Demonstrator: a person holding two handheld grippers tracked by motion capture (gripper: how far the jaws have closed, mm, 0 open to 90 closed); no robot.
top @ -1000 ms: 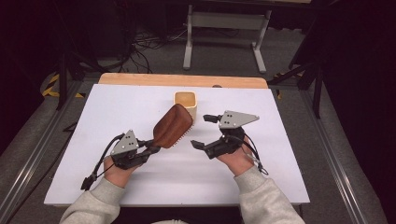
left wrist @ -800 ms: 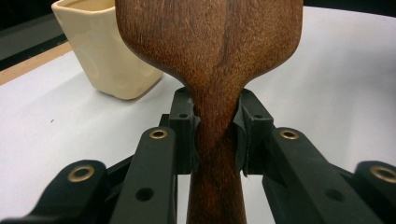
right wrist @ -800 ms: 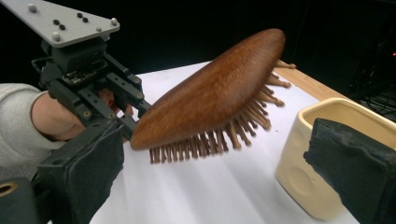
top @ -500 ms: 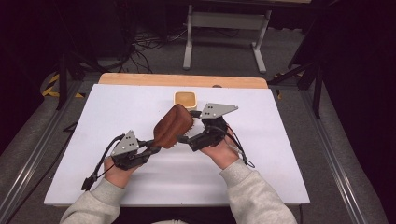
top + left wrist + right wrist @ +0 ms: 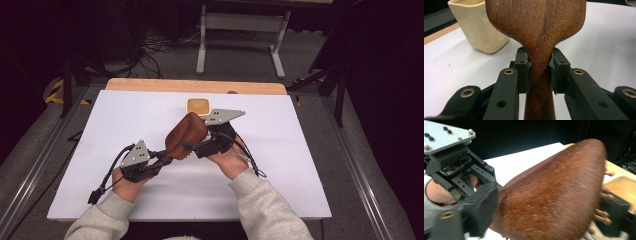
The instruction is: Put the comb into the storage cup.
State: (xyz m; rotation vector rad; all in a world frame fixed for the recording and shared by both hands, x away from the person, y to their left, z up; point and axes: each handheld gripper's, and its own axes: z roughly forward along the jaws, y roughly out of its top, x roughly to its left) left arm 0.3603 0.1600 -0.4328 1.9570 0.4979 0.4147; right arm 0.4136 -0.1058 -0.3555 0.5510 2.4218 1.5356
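Wooden hairbrush (image 5: 186, 136) held tilted above the tabletop (image 5: 300, 165), just short of the cream cup (image 5: 199, 106). My left gripper (image 5: 539, 72) clamps its handle; head rises toward the cup. Right gripper (image 5: 192, 146) straddles the head, jaws just closing, contact unclear.

Brown wooden brush (image 5: 186, 136), cream cup (image 5: 199, 106)

A white rectangular table top (image 5: 300, 165) sits on a wooden bench. A small cream ceramic cup (image 5: 199, 106) stands near its far edge.
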